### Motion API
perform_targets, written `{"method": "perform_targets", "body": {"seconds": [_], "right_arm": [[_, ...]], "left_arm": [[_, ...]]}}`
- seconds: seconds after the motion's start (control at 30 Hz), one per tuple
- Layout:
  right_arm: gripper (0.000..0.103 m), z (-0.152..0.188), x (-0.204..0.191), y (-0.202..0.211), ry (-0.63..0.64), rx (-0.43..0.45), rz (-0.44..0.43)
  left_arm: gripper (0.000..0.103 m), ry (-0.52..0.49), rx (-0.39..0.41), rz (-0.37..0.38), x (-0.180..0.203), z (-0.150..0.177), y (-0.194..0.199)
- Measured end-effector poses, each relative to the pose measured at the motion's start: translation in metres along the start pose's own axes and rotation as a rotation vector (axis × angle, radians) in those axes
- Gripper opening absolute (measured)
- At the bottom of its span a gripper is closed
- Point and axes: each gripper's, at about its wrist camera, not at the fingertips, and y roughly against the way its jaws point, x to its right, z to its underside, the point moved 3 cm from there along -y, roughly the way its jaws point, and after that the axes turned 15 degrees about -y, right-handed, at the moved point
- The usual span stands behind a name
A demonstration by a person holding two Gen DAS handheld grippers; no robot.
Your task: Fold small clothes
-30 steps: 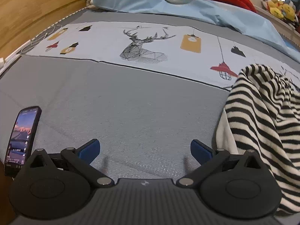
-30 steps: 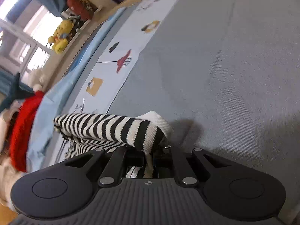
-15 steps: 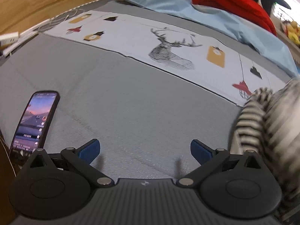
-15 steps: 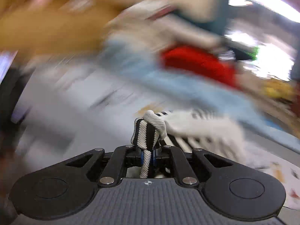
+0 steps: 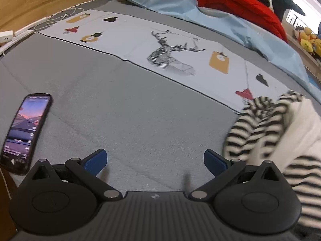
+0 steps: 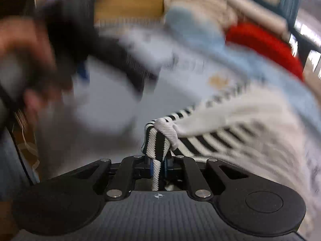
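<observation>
Two tongs share this job, and we should spread the black-and-white striped knit garment [image 6: 160, 140] flat on the grey bed cover [image 5: 140, 108] before folding. Our right tongs [image 6: 158, 163] pinch a bunched edge of it, jaws having just eased slightly though fabric sits clamped between them. Our left tongs [image 5: 155, 160] gape wide, empty, just beside the garment.

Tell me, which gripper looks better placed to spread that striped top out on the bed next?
Probably the right gripper: it already pinches the striped top. The left gripper is open and empty over bare grey bedding, well placed to take a second corner.
</observation>
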Motion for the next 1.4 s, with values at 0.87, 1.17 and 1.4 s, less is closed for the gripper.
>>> {"method": "perform_targets", "body": {"seconds": [0.87,1.17,1.4], "right_arm": [[0.017,0.059,0.083,0.069,-0.156,0.098,0.153],[0.023,-0.009,0.121,0.117,-0.174,0.148,0.061],[0.019,-0.089,0.169,0.042,-0.181,0.025,0.029]], "left_arm": [[0.103,-0.27,-0.049,-0.045,0.065,0.02,-0.018],[0.103,-0.199,-0.102,-0.039,0.048,0.017,-0.027],[0.103,-0.165,-0.152,-0.048,0.04,0.018,-0.041]]}}
